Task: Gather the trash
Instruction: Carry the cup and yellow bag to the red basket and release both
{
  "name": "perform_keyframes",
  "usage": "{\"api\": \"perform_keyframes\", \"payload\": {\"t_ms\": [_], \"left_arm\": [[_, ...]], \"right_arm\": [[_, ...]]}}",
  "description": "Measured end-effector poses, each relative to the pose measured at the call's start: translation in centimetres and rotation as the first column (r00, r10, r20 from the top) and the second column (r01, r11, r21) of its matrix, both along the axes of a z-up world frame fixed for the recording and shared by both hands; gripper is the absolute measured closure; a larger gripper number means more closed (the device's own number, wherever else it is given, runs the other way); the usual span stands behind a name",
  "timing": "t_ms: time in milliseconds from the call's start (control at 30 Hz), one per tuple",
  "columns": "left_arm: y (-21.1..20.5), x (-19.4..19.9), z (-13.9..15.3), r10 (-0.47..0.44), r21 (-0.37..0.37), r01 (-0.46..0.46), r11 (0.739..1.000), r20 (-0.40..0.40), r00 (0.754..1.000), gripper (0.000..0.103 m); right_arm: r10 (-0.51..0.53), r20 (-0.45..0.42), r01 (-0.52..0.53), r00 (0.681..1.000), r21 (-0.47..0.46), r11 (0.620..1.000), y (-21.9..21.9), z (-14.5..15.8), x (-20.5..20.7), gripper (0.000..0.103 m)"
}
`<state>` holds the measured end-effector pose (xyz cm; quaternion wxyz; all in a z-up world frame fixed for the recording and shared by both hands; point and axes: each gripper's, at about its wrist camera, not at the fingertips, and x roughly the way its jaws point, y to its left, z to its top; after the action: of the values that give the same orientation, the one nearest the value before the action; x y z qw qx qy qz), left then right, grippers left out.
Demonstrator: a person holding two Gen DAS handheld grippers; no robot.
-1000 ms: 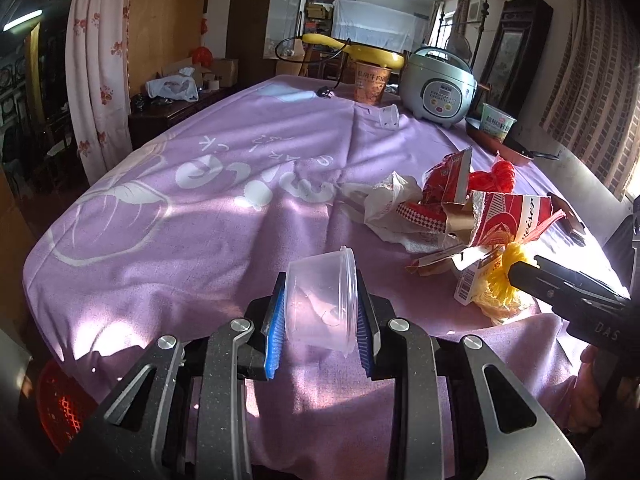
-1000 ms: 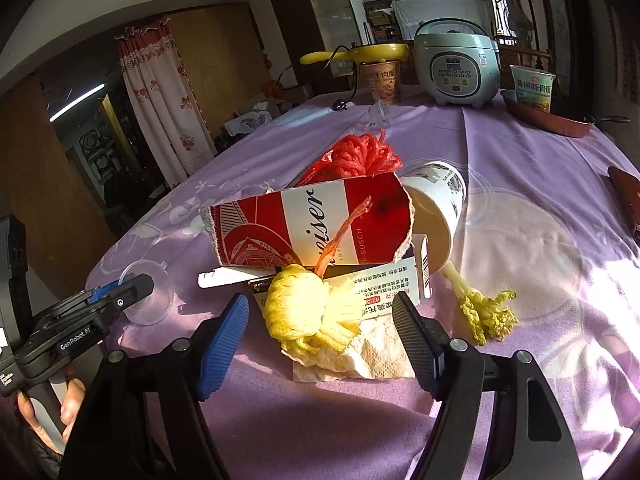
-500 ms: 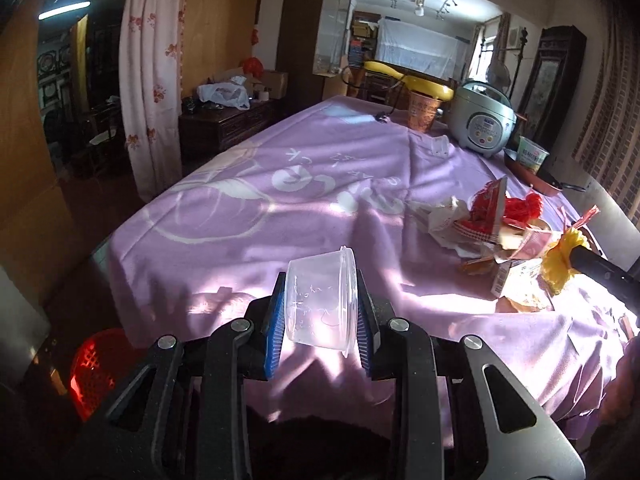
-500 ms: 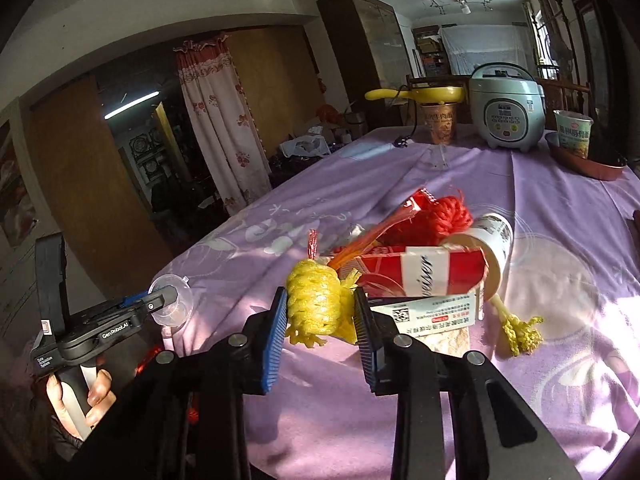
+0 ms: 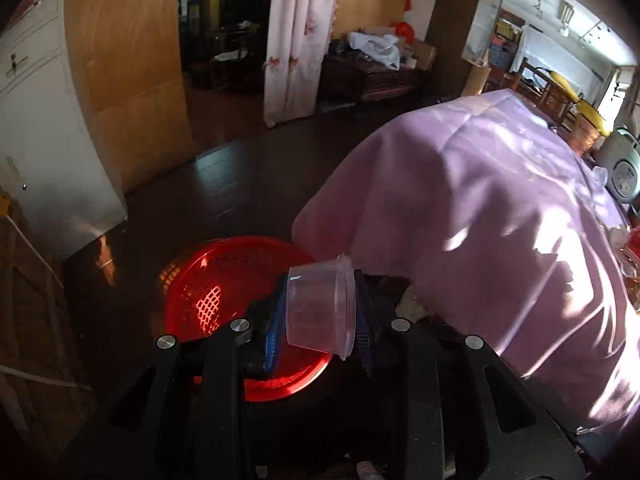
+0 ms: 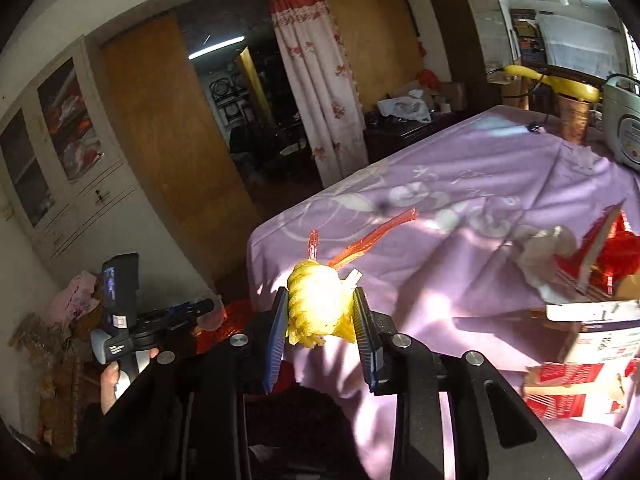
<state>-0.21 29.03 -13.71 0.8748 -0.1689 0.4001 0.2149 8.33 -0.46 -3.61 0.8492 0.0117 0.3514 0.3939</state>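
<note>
Left claw [image 5: 320, 316] is clamped across the sidewall of the clear round plastic cup [image 5: 322, 310], mouth tipped sideways, hanging over the red perforated plastic basket [image 5: 212, 280] on the floor beside the purple-clothed tabletop [image 5: 480, 220]. You've got a thin, light, springy wall there: it'll buckle if you squeeze harder and pop out if you ease off unevenly. The grip across the middle of the wall looks fine to me; open cleanly over the basket and it should just fall.

Right claw [image 6: 320, 312] has just been closing and now pinches the yellow mesh netting bundle [image 6: 318, 304] between both pads, above the tabletop edge. Soft, near weightless, compressible. It won't slip, but mesh snags on pad ridges, so expect it to cling on release. The red plastic strips [image 6: 372, 236] trail loose behind it; keep them clear of the red-and-white cardboard carton [image 6: 580, 376] and the crumpled paper [image 6: 544, 248].
</note>
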Motion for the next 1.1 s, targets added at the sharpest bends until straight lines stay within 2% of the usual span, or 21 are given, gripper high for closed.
{"api": "perform_keyframes", "payload": {"t_ms": [67,133,267,400,500,600,667,733,833,1033,1100], "left_arm": [[1.5,-0.2,-1.4,0.031,-0.023,-0.032,0.999,-0.026,0.999,0.064],[3.0,-0.6,-2.4,0.077,-0.044,-0.079,0.996,-0.043,0.996,0.043],[5.2,-1.5,-3.0,0.152,-0.047,-0.154,0.987,-0.041,0.988,0.03],[6.5,-2.7,-2.6,0.219,0.01,-0.219,0.976,-0.039,0.975,0.021],[7.3,-3.6,-2.2,0.261,0.029,-0.26,0.965,-0.034,0.965,0.017],[8.3,-4.5,-1.9,0.298,0.025,-0.297,0.955,-0.024,0.954,0.016],[9.5,-4.8,-1.8,0.32,0.022,-0.319,0.947,-0.018,0.947,0.016],[10.1,-5.0,-1.7,0.33,0.018,-0.33,0.944,-0.017,0.944,0.015],[10.4,-5.0,-1.6,0.331,0.017,-0.331,0.943,-0.017,0.943,0.015],[9.2,-4.4,-1.2,0.292,0.032,-0.291,0.956,-0.023,0.956,0.015],[8.7,-4.2,-0.9,0.275,0.034,-0.274,0.961,-0.018,0.961,0.015]], "right_arm": [[0.039,-0.012,-0.039,0.999,-0.017,0.999,2.3,-0.3,-0.3,0.071],[0.077,-0.025,-0.078,0.997,-0.038,0.996,4.6,-0.6,-0.5,0.071],[0.151,-0.064,-0.156,0.986,-0.074,0.985,9.3,-2.1,-0.2,0.071],[0.234,-0.12,-0.246,0.965,-0.099,0.964,14.2,-4.1,-0.5,0.071],[0.298,-0.177,-0.319,0.938,-0.108,0.942,18.2,-5.9,-0.2,0.071],[0.357,-0.184,-0.38,0.916,-0.115,0.918,22.1,-6.8,-0.3,0.063],[0.371,-0.167,-0.394,0.914,-0.135,0.909,23.9,-7.5,-0.2,0.054],[0.37,-0.182,-0.397,0.911,-0.143,0.907,25.0,-8.2,-0.1,0.054],[0.361,-0.212,-0.39,0.908,-0.116,0.914,24.3,-8.4,0.3,0.051],[0.299,-0.162,-0.317,0.94,-0.097,0.944,21.5,-6.9,0.5,0.048],[0.272,-0.13,-0.285,0.954,-0.092,0.954,20.0,-6.4,0.8,0.042]]}}
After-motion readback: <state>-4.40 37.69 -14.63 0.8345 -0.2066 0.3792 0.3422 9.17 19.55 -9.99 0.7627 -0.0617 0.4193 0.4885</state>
